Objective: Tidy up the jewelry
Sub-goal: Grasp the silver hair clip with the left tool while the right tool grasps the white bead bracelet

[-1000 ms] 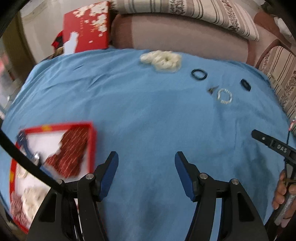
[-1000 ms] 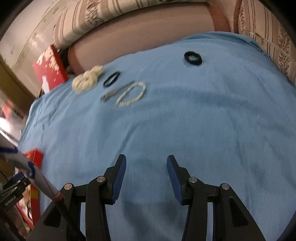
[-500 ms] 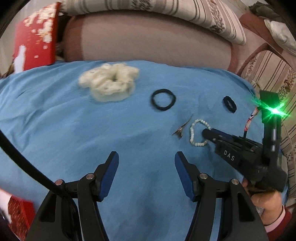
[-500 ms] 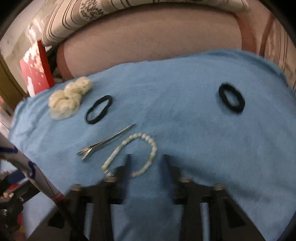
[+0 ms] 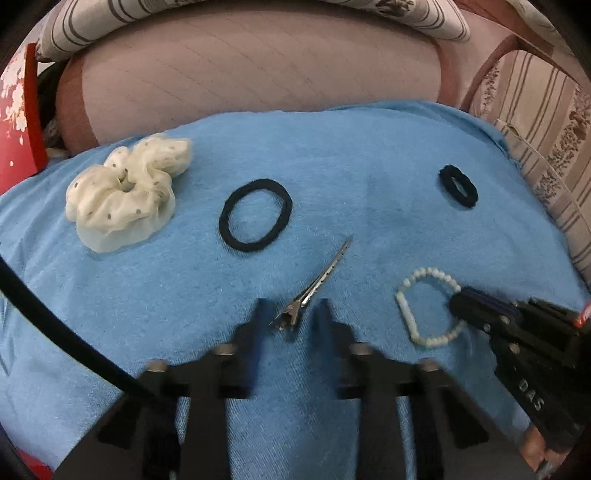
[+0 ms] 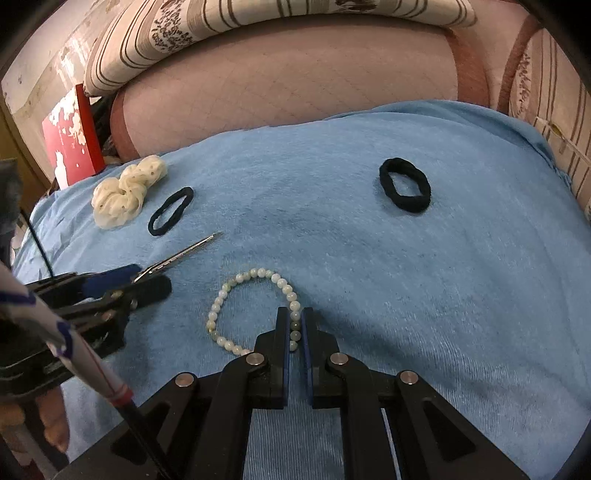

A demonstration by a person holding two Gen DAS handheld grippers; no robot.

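A pale bead bracelet (image 6: 255, 308) lies on the blue cloth (image 6: 424, 277); it also shows in the left wrist view (image 5: 428, 306). My right gripper (image 6: 294, 321) is shut on the bracelet's right side. A silver hair clip (image 5: 314, 288) lies on the cloth; in the right wrist view (image 6: 177, 256) too. My left gripper (image 5: 291, 314) is open, its blurred fingers either side of the clip's wide end. A cream scrunchie (image 5: 125, 195), a thin black hair tie (image 5: 255, 214) and a thick black hair tie (image 5: 458, 186) lie further back.
A sofa backrest (image 5: 258, 62) and striped cushions (image 6: 258, 29) stand behind the cloth. A red flowered box (image 6: 70, 136) stands at the far left. A black cable (image 5: 55, 321) crosses the left wrist view's lower left.
Both grippers moved forward and down to the cloth. The right gripper closed on the bead bracelet. The left gripper's fingers narrowed around the hair clip.
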